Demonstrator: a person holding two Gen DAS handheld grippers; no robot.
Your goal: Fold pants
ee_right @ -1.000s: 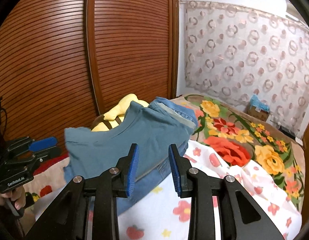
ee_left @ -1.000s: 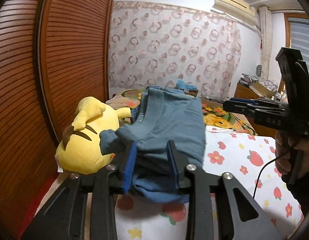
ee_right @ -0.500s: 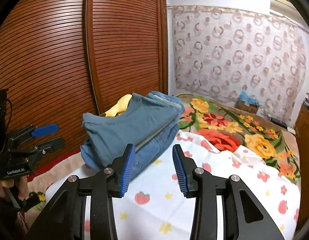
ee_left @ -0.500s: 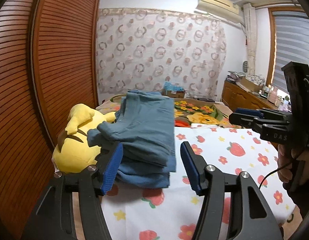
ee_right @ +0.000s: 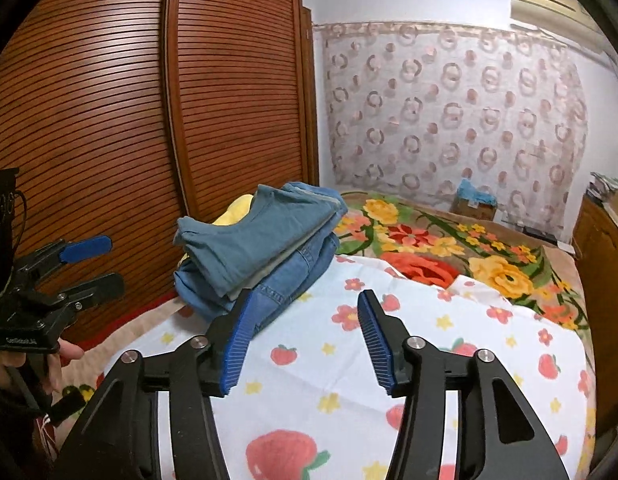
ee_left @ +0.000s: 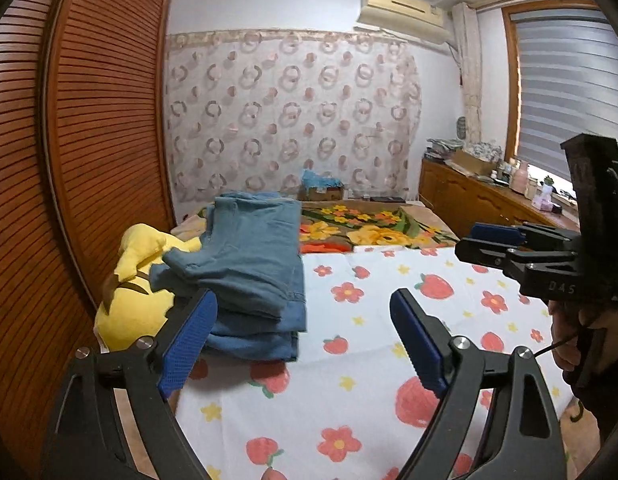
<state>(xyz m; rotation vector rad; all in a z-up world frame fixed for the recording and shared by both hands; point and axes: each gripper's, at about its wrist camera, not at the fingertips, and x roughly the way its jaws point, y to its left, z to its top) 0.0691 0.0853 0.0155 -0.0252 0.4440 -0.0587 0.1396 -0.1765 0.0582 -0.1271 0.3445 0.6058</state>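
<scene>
Folded pants at the bedsheet edge, both just-widened claws empty.

A second ago the left gripper clamped the folded blue denim pants; its jaws have just been opening, now wide, pants at ten o'clock, clear of the pads. The right gripper has also been opening, nothing between its jaws.

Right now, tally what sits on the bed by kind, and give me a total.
Folded blue garments, stacked in one pile: 2 that I can tell apart, a teal cotton top over blue denim pants
Yellow plush toy: 1
Cardboard box with blue contents, far end: 1
Total: 4
</scene>
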